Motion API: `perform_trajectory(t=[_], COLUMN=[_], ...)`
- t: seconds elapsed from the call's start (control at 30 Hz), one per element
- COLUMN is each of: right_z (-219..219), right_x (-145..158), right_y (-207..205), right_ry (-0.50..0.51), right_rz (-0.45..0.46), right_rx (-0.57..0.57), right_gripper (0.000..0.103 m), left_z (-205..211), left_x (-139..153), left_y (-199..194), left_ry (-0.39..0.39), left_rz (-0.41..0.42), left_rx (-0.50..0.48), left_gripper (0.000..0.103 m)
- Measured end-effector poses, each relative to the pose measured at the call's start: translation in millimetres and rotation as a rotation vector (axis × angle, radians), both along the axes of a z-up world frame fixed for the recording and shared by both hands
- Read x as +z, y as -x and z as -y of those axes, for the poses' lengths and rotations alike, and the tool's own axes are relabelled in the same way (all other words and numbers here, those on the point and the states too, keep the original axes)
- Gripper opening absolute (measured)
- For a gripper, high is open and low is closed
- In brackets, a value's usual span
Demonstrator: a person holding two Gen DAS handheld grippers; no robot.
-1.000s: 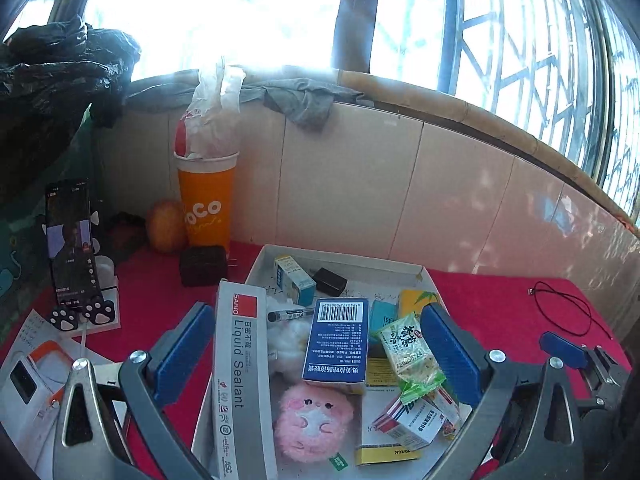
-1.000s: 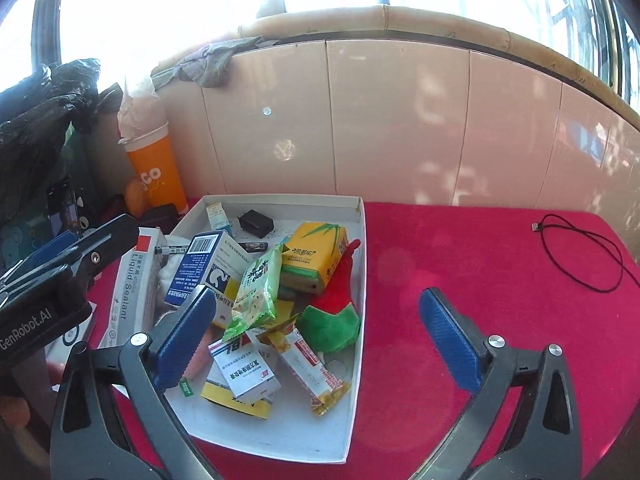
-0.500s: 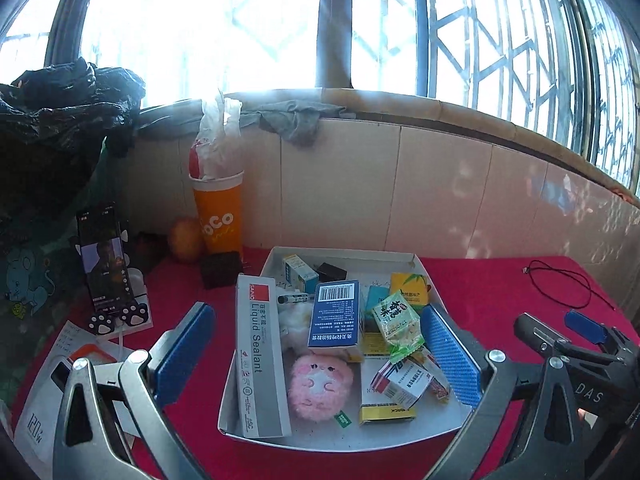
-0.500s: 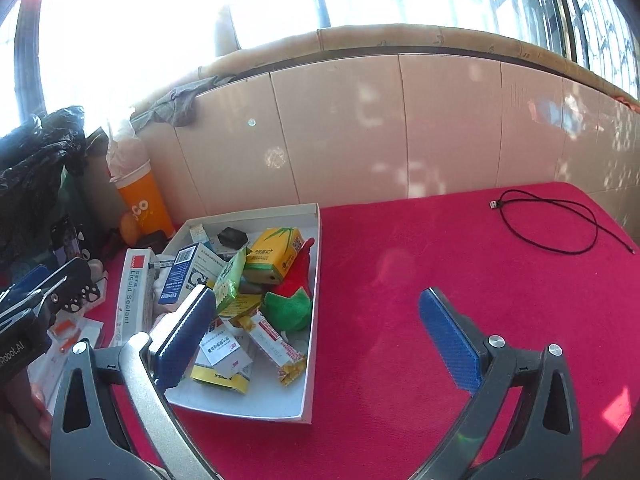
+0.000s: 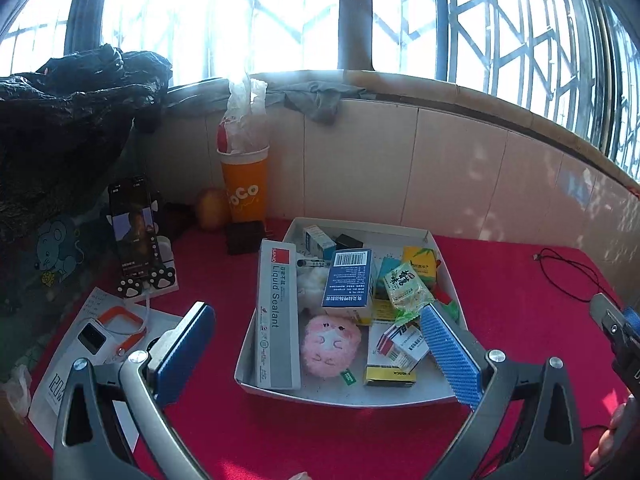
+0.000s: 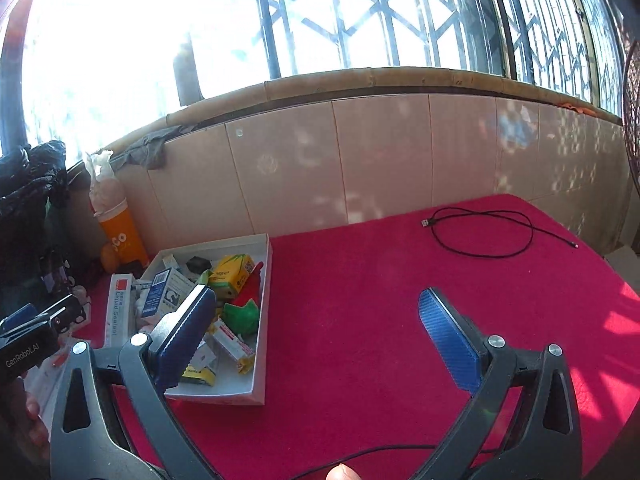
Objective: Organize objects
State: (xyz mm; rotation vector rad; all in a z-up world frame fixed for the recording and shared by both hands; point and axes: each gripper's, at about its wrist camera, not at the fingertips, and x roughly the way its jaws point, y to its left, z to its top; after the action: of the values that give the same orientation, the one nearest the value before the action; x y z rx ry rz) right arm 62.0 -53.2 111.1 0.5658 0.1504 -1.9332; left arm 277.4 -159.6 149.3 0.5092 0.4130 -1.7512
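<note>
- Left wrist view: the left gripper [image 5: 316, 344] hangs with its two blue pads spread wide, holding nothing, above the near edge of one white tray [image 5: 424, 233] on the red cloth [image 5: 512, 280].
- In the tray — one Liquid Sealant box [image 5: 276, 312], one pink plush [image 5: 330, 340], one blue barcode box [image 5: 350, 278].
- Left of the tray — one orange cup [image 5: 244, 188], one phone [image 5: 134, 228].
- Right wrist view: the right gripper [image 6: 320, 332] is spread too, empty, over bare cloth right of the tray [image 6: 262, 312]; one black cable [image 6: 484, 234] lies well beyond.

Both tools are showing the same build: the left gripper [image 5: 316, 354] and right gripper [image 6: 318, 338] are wearing ribbed blue pads [image 5: 450, 354] on dark grey arms, silver screws [image 6: 495, 341] glinting at the pivots. White "GenRobot.AI" lettering [image 6: 22, 356] is showing on a black housing, bare skin peeking in beneath.
</note>
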Motion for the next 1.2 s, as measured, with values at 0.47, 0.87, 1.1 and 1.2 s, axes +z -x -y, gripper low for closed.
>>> perform_trajectory(t=[0.47,0.87,1.1,1.2], right_z=[-37.8,-80.2,-120.5,-125.8], right_x=[0.7,15.6,36.2,29.9], right_y=[11.0,15.9,17.2,13.5], right_ry=[0.043,0.082,0.167,0.157], right_rz=[0.01,0.021,-0.009,-0.013], right_rx=[-0.032,-0.032,-0.074,-0.072], right_gripper=[0.103,0.103,0.103,0.103], left_z=[-55.0,-99.8,-112.9,-118.7], left_x=[7.4,-1.1,-0.9,-4.9], left_y=[21.6,33.8,25.0,24.3], left_ry=[0.052,0.045,0.024,-0.001], left_rz=[0.106,0.113,0.062,0.051], left_rx=[-0.036,-0.104,-0.039,-0.044], left_gripper=[0.103,0.103,0.103,0.103])
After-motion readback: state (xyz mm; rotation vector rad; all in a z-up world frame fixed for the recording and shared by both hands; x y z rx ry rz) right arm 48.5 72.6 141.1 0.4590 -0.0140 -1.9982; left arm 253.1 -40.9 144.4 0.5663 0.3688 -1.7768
